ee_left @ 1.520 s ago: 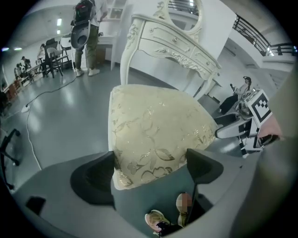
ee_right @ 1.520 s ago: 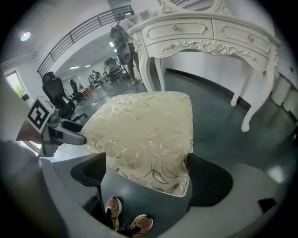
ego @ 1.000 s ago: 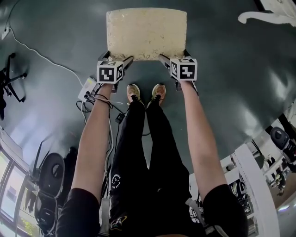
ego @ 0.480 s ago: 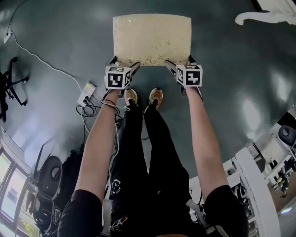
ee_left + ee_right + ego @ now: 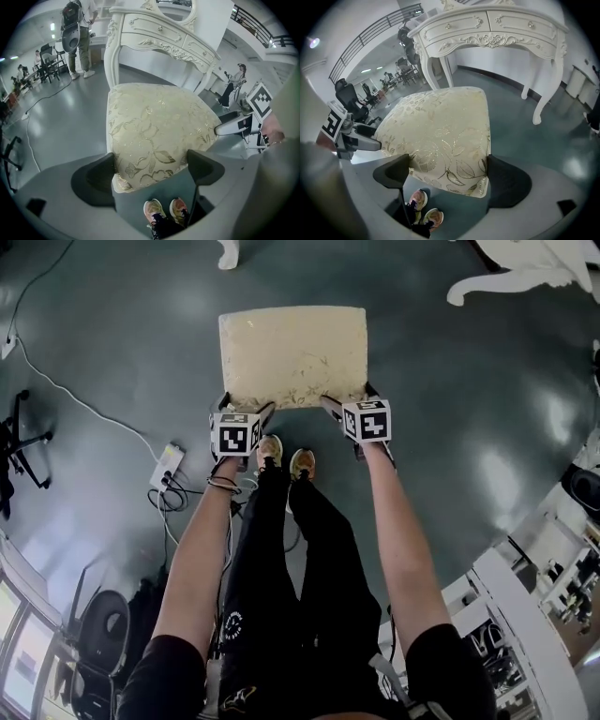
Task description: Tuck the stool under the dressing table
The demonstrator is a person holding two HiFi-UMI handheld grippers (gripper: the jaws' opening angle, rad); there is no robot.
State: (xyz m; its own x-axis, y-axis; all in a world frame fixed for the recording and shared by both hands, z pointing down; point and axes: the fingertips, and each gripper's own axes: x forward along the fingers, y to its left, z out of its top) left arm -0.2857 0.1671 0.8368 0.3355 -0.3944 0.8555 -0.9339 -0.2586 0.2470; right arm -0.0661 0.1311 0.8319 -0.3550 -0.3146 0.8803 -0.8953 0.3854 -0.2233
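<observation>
The stool (image 5: pixel 292 354) has a cream cushion with a gold leaf pattern and is held in front of the person's shoes (image 5: pixel 286 454). My left gripper (image 5: pixel 248 411) is shut on the cushion's near left corner, and its jaws press both sides of that corner (image 5: pixel 150 171). Clamped on the near right corner is my right gripper (image 5: pixel 339 405), also shut (image 5: pixel 449 174). Just beyond the stool stands the white carved dressing table (image 5: pixel 161 33), with its drawers and legs (image 5: pixel 497 28) facing me. One curved table leg (image 5: pixel 228 253) shows at the top of the head view.
A white power strip with tangled cables (image 5: pixel 167 465) lies on the grey floor left of the person's legs. A black chair base (image 5: pixel 19 432) stands far left. Another white curved leg (image 5: pixel 511 279) is at the upper right. People (image 5: pixel 82 33) stand behind the table.
The person has stepped forward with the stool held in both grippers. The dressing table's white leg has come into the top of the head view. Both grips are unchanged.
</observation>
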